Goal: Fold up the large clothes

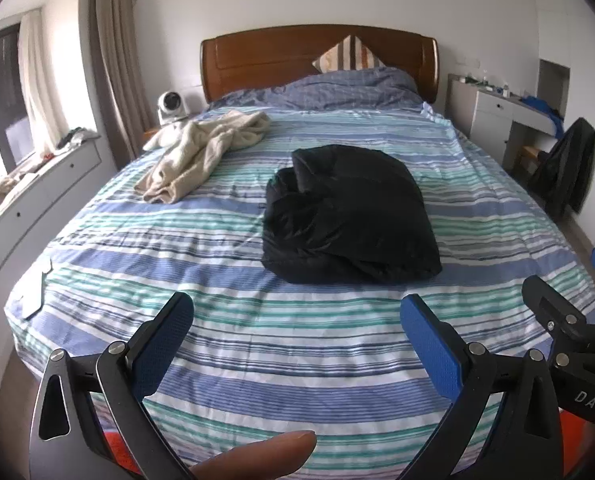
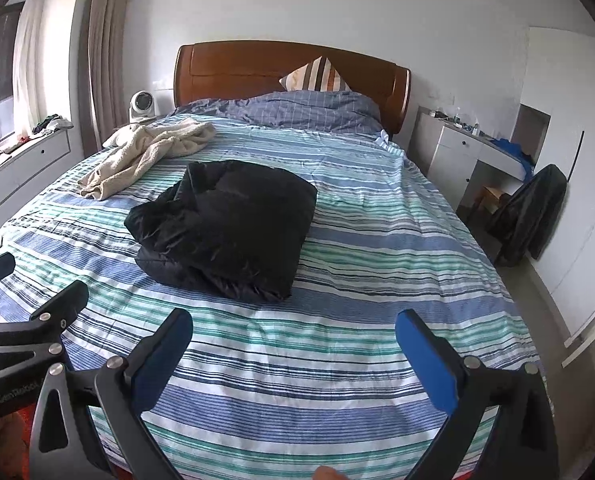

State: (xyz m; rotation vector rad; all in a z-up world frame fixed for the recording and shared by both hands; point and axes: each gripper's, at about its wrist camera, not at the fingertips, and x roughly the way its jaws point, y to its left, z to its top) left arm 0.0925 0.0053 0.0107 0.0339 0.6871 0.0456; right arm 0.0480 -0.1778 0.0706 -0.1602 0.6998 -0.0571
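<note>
Left gripper (image 1: 297,322): fingers held spread wide, nothing pinched.
Right gripper (image 2: 293,330): fingers likewise spread, empty — "DAS" is read on its body in the left wrist view.
Black jacket (image 1: 347,216): lies folded, mid-bed, on the striped bedspread (image 1: 257,352).
Beige garment (image 1: 205,148): left crumpled near the headboard (image 1: 265,60) — unfolded.

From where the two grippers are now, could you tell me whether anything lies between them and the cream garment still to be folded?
For the left gripper, only bare striped bedding lies ahead of the crumpled cream garment. For the right gripper, the folded black jacket sits roughly across the straight path.
</note>
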